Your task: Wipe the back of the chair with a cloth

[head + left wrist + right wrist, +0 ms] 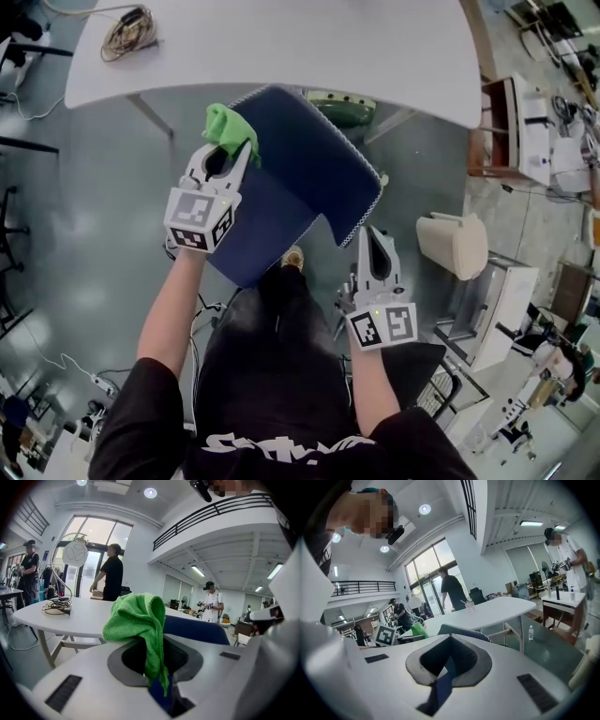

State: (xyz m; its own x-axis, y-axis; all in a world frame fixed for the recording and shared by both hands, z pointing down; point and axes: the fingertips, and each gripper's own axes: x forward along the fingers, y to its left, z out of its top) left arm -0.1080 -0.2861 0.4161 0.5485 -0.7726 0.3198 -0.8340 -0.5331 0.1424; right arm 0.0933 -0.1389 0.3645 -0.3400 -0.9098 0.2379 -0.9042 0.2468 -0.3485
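Left gripper [228, 155] clamps the bunched green cloth [228, 127] at the far-left corner of the chair back [309, 159], whose top edge slants far-left to near-right; right gripper [367, 236] pinches its right edge.

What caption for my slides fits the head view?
Left gripper holds green cloth on the blue chair back; right gripper grips its edge.

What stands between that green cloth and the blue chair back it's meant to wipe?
Nothing visible does. The green microfibre cloth, clamped in the left hand-held gripper, is already at the top edge of the dark blue fabric chair back. The white round-edged table lies beyond the chair, not in between.
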